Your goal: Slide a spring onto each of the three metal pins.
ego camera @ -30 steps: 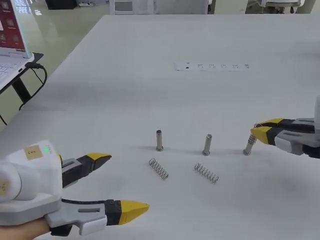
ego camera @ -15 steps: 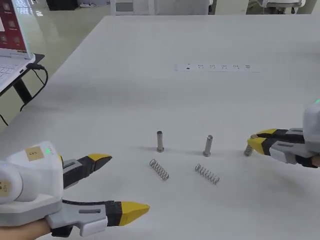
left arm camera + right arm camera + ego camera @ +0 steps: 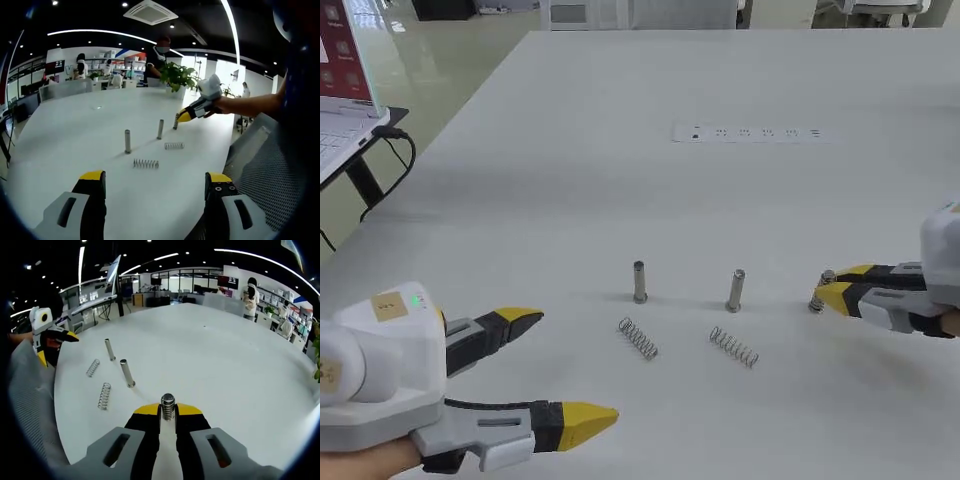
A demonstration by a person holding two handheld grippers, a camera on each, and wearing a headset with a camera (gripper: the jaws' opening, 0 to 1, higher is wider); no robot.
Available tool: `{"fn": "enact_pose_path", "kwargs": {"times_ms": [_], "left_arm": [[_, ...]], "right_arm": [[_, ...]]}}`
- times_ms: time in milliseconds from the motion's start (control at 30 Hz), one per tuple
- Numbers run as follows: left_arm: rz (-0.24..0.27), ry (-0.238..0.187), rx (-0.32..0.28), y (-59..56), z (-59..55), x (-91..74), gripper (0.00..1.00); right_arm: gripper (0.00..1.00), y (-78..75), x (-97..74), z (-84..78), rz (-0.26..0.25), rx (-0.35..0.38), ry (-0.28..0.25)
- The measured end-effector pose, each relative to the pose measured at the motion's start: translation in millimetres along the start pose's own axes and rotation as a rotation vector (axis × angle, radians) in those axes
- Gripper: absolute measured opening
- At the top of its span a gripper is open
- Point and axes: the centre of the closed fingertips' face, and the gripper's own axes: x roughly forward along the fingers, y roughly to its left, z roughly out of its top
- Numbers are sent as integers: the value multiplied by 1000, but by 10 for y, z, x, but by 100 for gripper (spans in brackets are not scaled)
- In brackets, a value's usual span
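Three metal pins stand in a row on the white table (image 3: 620,180): the left pin (image 3: 639,282), the middle pin (image 3: 735,290) and the right pin (image 3: 823,284). My right gripper (image 3: 832,291) is shut on a spring (image 3: 168,411) threaded on the right pin, whose top (image 3: 168,400) pokes above the jaws. Two loose springs (image 3: 637,337) (image 3: 733,347) lie in front of the bare pins. Near the front left, my left gripper (image 3: 565,368) is open and holds nothing. In the left gripper view, both loose springs (image 3: 146,163) (image 3: 174,145) lie ahead of it.
A white power strip (image 3: 750,133) lies flat further back on the table. A laptop (image 3: 340,80) with a black cable sits on a stand beyond the table's left edge. Several people and a potted plant (image 3: 175,75) are in the background.
My right gripper has moved down the right pin with the spring, and the pin's top now shows above its tips. The left gripper and the loose springs have not moved.
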Motion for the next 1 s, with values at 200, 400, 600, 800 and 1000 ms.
{"fn": "enact_pose_path", "kwargs": {"times_ms": [200,400,600,800,1000], "left_arm": [[0,-3,-2,-2,6,-2,78],[-2,-4,-2,-6,6,-2,78],[-5,-2,0,-11,0,2,78],[-7,-2,0,-14,3,3,77],[-5,-6,-1,-8,8,-1,77]], "right_arm": [[9,4,7,-124,-2,-8,44],[9,21,-36,-233,-2,6,75],[9,103,-100,-299,4,-11,104],[9,238,-135,-258,31,-30,114],[9,365,-119,-284,65,-43,137]]}}
